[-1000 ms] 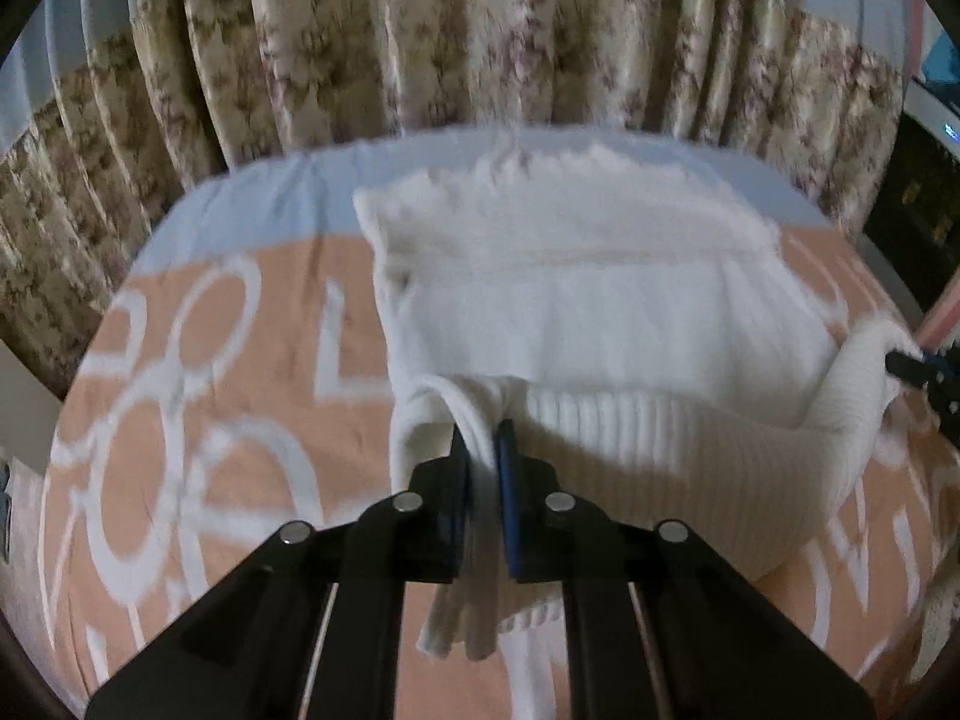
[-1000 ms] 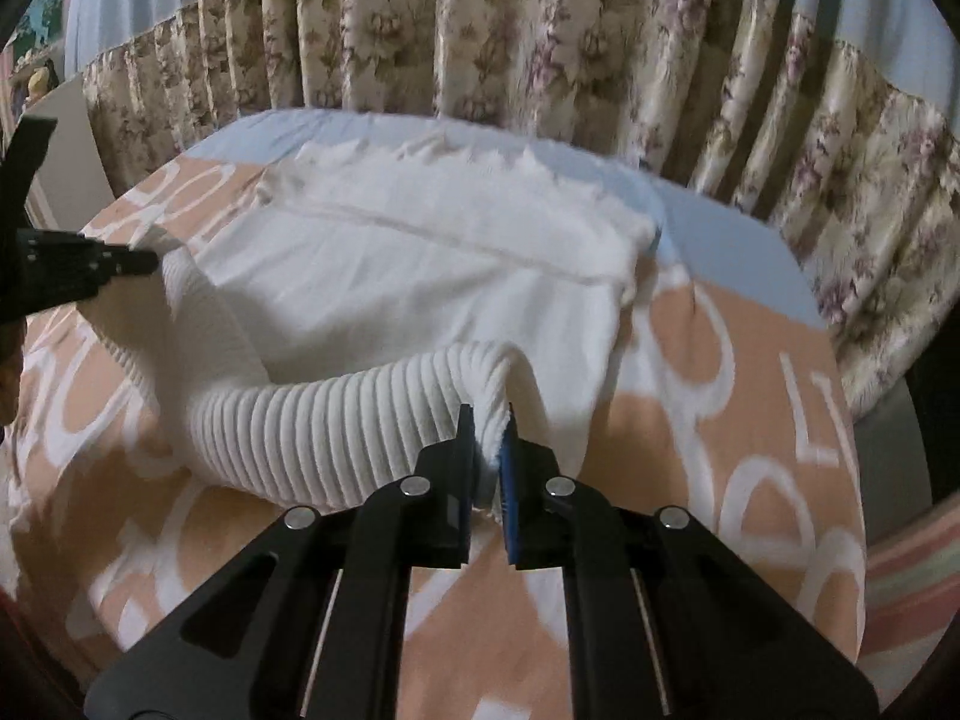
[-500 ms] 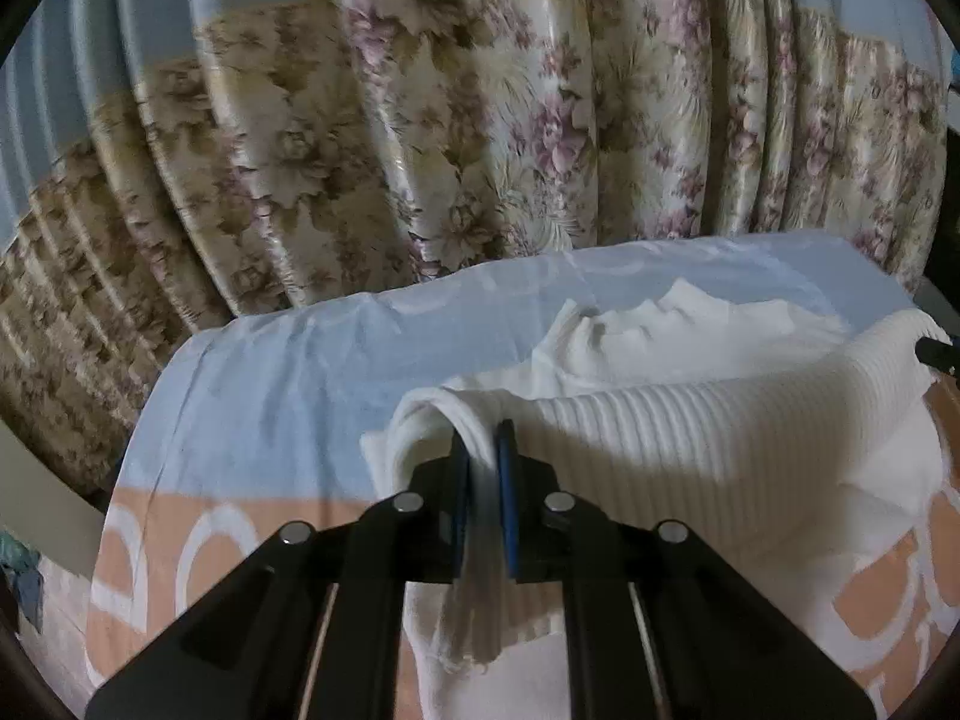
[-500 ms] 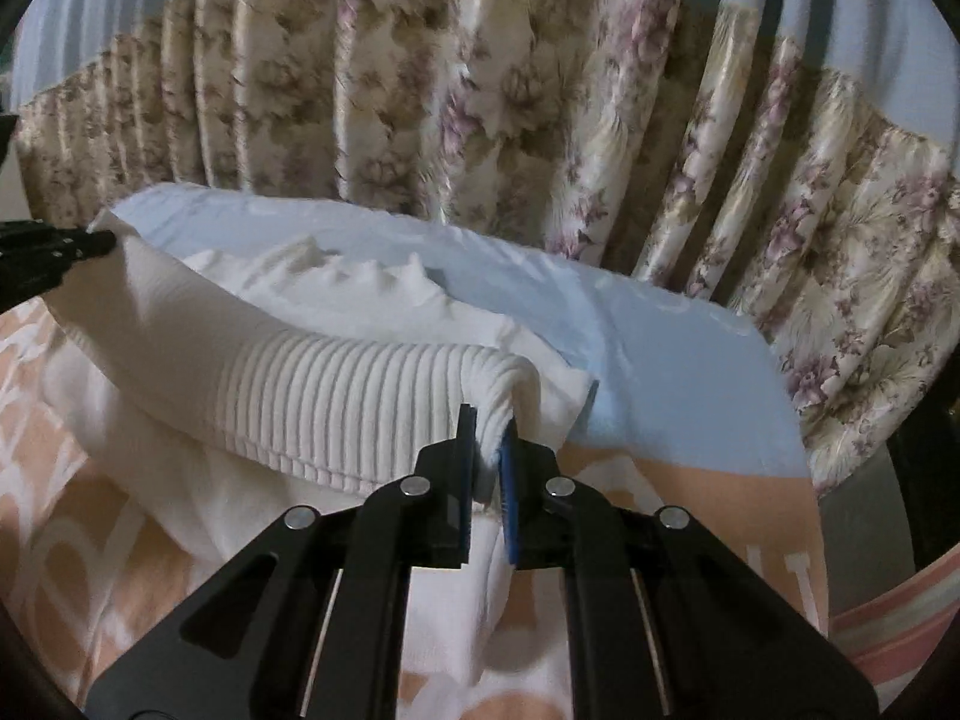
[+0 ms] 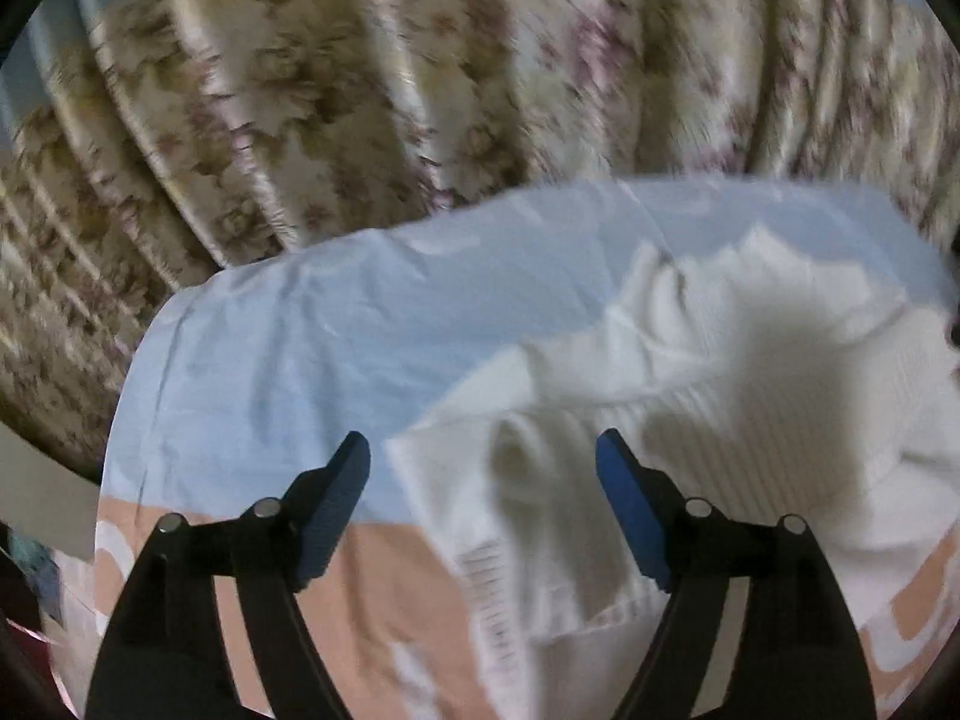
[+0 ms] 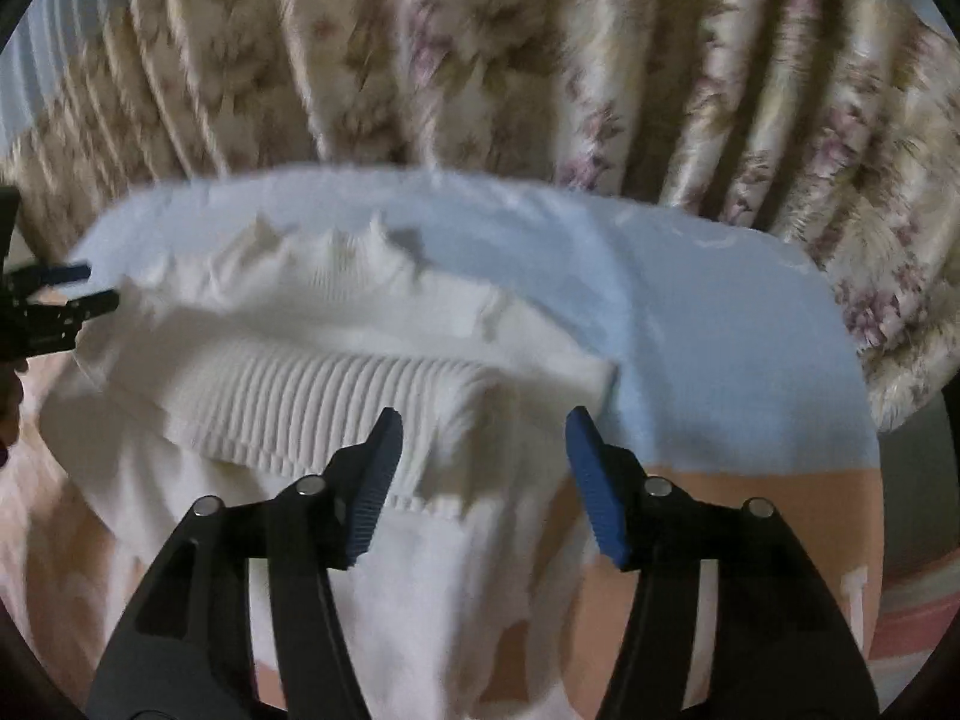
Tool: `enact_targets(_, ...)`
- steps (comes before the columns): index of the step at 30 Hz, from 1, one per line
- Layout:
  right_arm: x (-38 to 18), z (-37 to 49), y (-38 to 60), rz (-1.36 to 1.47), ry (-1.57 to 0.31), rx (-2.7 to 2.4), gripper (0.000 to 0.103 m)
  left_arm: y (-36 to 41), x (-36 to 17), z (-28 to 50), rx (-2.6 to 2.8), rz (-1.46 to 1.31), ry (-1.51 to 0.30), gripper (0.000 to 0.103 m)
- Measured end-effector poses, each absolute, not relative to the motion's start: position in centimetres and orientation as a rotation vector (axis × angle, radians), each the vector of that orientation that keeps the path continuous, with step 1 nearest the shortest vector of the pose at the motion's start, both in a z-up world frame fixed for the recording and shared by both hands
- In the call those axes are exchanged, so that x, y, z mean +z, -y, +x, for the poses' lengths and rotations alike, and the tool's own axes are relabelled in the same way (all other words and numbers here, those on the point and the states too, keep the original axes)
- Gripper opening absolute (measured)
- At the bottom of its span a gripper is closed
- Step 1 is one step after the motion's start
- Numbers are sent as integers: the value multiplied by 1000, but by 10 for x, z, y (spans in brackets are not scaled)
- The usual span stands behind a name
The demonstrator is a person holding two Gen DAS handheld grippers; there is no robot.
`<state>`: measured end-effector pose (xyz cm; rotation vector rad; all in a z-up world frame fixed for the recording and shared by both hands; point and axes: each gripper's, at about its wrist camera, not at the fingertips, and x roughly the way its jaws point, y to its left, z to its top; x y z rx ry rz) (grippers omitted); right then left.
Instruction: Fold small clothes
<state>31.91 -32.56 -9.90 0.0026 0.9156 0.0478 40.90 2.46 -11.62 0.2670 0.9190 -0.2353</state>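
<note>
Left wrist view: left tool (image 5: 480,480) released, jaws just opened wide, blue pads clear of the fabric. White knit sweater (image 5: 750,396) lying on the bed, folded over on itself; ribbed hem band on top, finer flat knit underneath, edge at the far side wavy and scalloped. Ribbed corner sits loose between the spread fingers (image 5: 336,498), not pinched. Soft shadow across the ribbing. Motion blur on most of the frame.

Right wrist view: right tool (image 6: 483,468) also let go, jaws just opened, ridged blue pads either side of the other ribbed corner of the sweater (image 6: 312,396), no contact visible. Ribs running in parallel ridges across the folded band. Left tool (image 6: 60,300) seen at far left edge, at the sweater's other end.

Bed sheet (image 5: 312,360): smooth pale blue at the far end, peach with white lettering (image 6: 720,528) nearer. Behind it, pleated floral curtain (image 5: 372,90), shiny satin-like cloth, beige with pink-purple blooms.
</note>
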Motion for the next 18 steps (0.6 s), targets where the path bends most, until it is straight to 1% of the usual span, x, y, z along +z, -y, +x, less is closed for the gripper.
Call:
enact_targets(3, -90, 310, 335, 50, -907, 56, 57, -44, -105, 402, -260, 198, -943, 79)
enact_targets(8, -101, 306, 319, 47, -930, 123, 57, -22, -120, 380, -345, 237, -1002, 79)
enact_targets(10, -109, 308, 307, 20, -944, 136, 54, -7, -133, 376, -346, 286, -1011, 79)
enact_targets(11, -113, 310, 302, 1, -949, 131, 46, 0, -140, 377, -338, 314, -1010, 78)
enact_targets(12, -117, 313, 297, -19, -959, 126, 31, 4, -145, 378, -340, 321, -1014, 66)
enact_targets(13, -118, 314, 294, -32, -952, 119, 21, 6, -147, 379, -346, 320, -1022, 36)
enact_targets(14, -118, 314, 291, -45, -937, 112, 6, 8, -150, 380, -346, 325, -1030, 26)
enact_targets(15, -116, 315, 289, -53, -933, 111, 4, 10, -149, 381, -355, 337, -1025, 17)
enact_targets(16, -117, 317, 288, -55, -944, 112, 4, 10, -149, 382, -366, 345, -1023, 11)
enact_targets(18, -119, 324, 290, -34, -966, 121, 3, 11, -147, 387, -378, 355, -1022, 10)
